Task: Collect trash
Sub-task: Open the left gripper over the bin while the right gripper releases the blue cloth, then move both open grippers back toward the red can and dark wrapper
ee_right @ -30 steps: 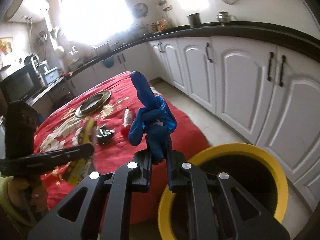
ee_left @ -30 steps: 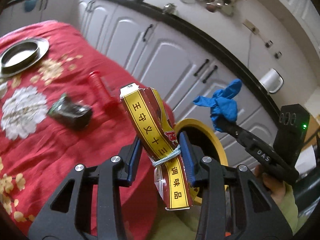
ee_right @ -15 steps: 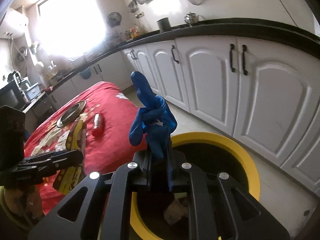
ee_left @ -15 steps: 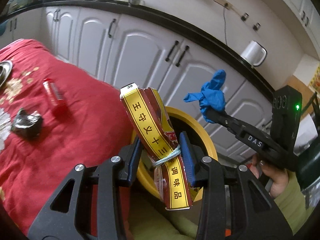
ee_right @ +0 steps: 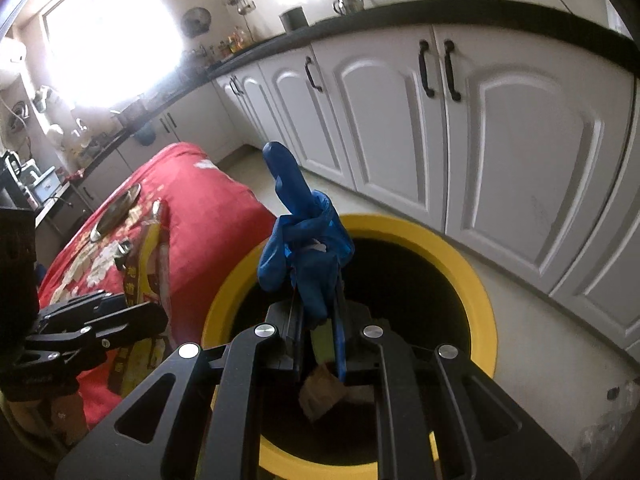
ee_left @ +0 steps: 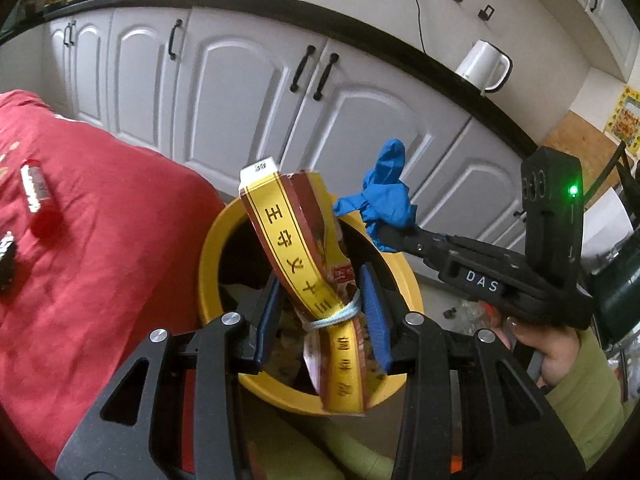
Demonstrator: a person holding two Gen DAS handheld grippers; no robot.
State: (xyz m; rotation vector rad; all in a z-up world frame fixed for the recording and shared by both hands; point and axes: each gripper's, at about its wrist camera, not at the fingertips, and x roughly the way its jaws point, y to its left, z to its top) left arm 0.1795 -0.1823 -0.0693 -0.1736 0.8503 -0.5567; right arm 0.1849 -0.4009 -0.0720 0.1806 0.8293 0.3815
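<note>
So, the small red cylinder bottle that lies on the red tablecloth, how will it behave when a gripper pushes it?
The small red cylinder bottle lies on its side, so it probably rolls if pushed across its length. The soft red tablecloth may slow it. It looks light, though I cannot tell whether it is full.

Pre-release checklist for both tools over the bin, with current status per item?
1. Left tool shut on yellow seasoning packet: ok.
2. Right tool shut on blue glove: ok.
3. Glove above the yellow bin opening: ok.
4. Packet above the opening: ok in the left wrist view; its lower end overlaps the near rim, so clearance cannot tell.
5. Room in the bin: ok, some trash at the bottom, not full.
6. Trash left on the red tablecloth: not ok, a red bottle remains.
</note>
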